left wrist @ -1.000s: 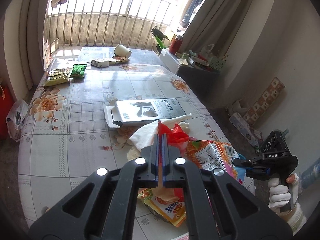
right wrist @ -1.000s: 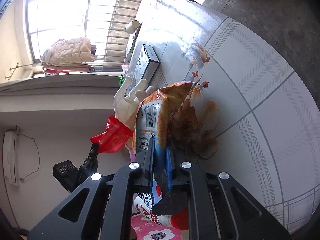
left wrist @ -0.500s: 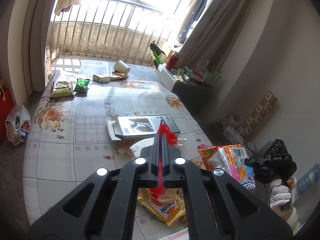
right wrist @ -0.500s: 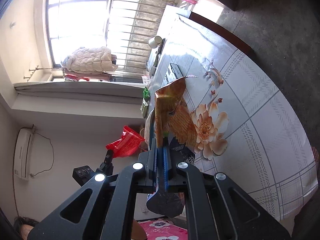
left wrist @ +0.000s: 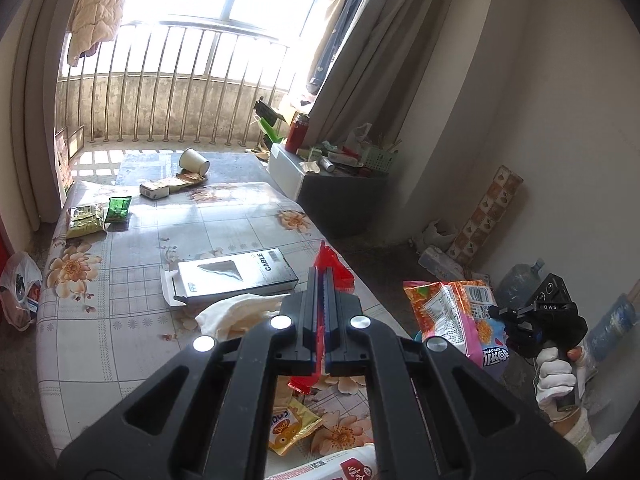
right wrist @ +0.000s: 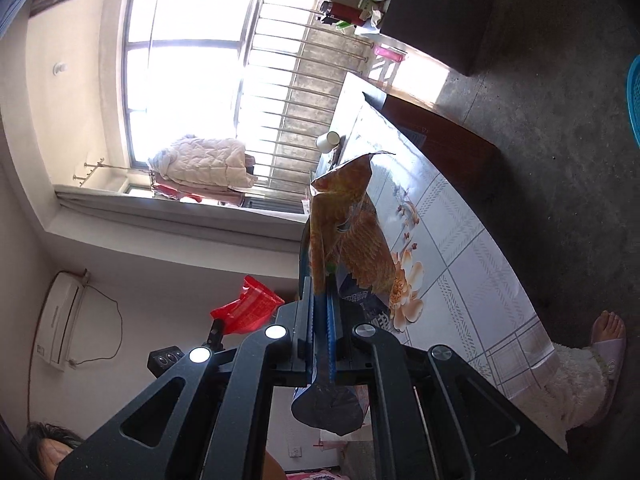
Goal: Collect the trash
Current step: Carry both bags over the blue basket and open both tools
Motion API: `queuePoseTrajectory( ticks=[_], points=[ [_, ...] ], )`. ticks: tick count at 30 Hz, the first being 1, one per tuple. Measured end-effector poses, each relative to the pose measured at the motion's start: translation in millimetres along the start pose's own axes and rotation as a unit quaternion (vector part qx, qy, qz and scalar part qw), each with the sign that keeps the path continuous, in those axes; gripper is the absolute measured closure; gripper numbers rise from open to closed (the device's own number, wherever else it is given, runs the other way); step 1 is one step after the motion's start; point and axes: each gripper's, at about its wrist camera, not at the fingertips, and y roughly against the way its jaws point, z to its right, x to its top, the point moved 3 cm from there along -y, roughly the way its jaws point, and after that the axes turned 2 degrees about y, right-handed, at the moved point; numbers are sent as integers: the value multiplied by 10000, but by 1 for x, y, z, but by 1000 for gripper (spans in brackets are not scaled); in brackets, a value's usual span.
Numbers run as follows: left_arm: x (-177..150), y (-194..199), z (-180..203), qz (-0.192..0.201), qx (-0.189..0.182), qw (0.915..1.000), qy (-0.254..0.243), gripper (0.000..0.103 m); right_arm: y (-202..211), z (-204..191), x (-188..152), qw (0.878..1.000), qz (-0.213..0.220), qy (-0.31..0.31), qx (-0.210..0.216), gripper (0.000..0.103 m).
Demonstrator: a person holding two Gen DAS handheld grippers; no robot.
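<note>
Left hand-held gripper (left wrist: pixel 321 280) clamps red wrapper (left wrist: pixel 334 266), right hand-held gripper (right wrist: pixel 320 292) clamps orange snack bag (right wrist: pixel 346 216), both above desk (left wrist: pixel 132 312); other litter lies ahead.

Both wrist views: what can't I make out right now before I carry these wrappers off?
- Left wrist: the yellow snack packet is half hidden behind the left gripper.
- Left wrist: the white packet is cut off by the bottom edge.
- Right wrist: only a sliver of the blue basket shows at the right edge.
</note>
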Motion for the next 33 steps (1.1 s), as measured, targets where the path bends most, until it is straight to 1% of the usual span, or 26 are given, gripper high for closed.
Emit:
queuePoseTrajectory(
  ticks=[3, 5, 9, 13, 15, 18, 20, 22, 24, 27, 31, 33],
  points=[
    [2, -15, 37, -131, -233, 9992, -285, 103, 39, 11, 5, 9993, 352, -52, -63, 97],
    [1, -28, 66, -255, -402, 9977, -486, 103, 68, 20, 7, 9977, 644, -76, -203, 97],
    [-2, -65, 131, -609, -785, 9905, -946, 103, 129, 44, 12, 9904, 1255, -190, -544, 97],
    [-11, -114, 199, -1090, -1154, 9789, -1286, 103, 189, 72, 15, 9771, 1853, -315, -992, 97],
    [-21, -141, 234, -1368, -1325, 9708, -1459, 103, 215, 89, 16, 9678, 2135, -405, -1272, 97],
    [-43, -185, 283, -1777, -1464, 9587, -1671, 103, 243, 120, 20, 9580, 2388, -641, -1454, 97],
    [-62, -217, 312, -2043, -1461, 9508, -1815, 103, 250, 141, 21, 9529, 2481, -831, -1536, 97],
    [-82, -248, 337, -2282, -1438, 9432, -1937, 103, 258, 164, 25, 9460, 2555, -969, -1744, 97],
    [-105, -279, 358, -2513, -1422, 9358, -2023, 103, 261, 188, 31, 9417, 2581, -1127, -1841, 97],
    [-138, -324, 383, -2834, -1437, 9247, -2095, 103, 261, 220, 43, 9332, 2612, -1299, -2101, 97],
    [-178, -377, 415, -3145, -1424, 9115, -2236, 103, 250, 259, 65, 9256, 2539, -1453, -2401, 97],
    [-194, -401, 425, -3213, -1375, 9078, -2317, 102, 241, 278, 79, 9226, 2483, -1501, -2543, 97]
  ],
)
